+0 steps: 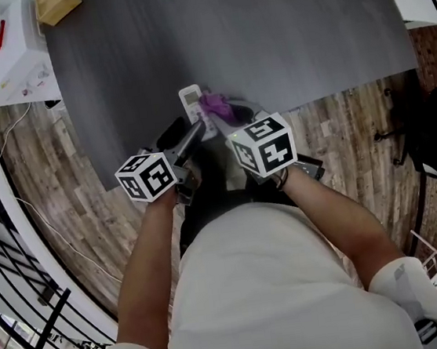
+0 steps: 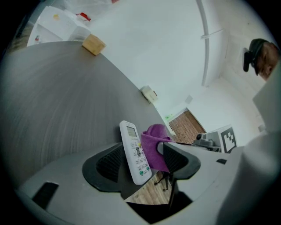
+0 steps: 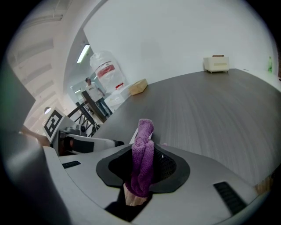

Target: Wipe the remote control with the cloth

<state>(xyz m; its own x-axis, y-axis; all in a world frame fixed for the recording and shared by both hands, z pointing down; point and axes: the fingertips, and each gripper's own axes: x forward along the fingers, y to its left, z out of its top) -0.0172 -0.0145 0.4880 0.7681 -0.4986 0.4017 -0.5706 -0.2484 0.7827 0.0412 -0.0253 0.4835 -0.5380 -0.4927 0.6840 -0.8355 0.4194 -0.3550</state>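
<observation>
- Head view: the grey bench (image 1: 280,36) fills the upper part, with wooden floor (image 1: 342,147) below its near edge. The white remote control (image 1: 191,100) sits at that near edge, and the purple cloth (image 1: 216,107) touches its right side. The left gripper (image 1: 196,131) reaches in from the lower left to the remote's lower end. The right gripper (image 1: 233,117) comes from the right with the cloth at its tip. A wooden block (image 1: 55,4) lies well apart at the bench's far left corner.
- Left gripper view: the remote control (image 2: 135,151) stands tilted between the jaws of the left gripper (image 2: 140,160), keypad in view and its lower end over the floor past the bench edge. The jaws clamp it. The left pad (image 2: 109,162) meets its edge, while the cloth (image 2: 154,147) lies against its right side and hides the contact there. The marker cube of the right gripper (image 2: 228,138) shows just beyond. The wooden block (image 2: 94,44) is far off on the bench (image 2: 52,101).
- Right gripper view: the right gripper (image 3: 142,169) pinches the cloth (image 3: 143,160), which is bunched upright between its jaws and rises past them. Slivers of the white remote control (image 3: 132,139) show just behind the cloth. The left gripper (image 3: 88,144) lies close at the left. The wooden block (image 3: 138,86) and a small white box (image 3: 216,63) sit far back on the bench (image 3: 210,110).
</observation>
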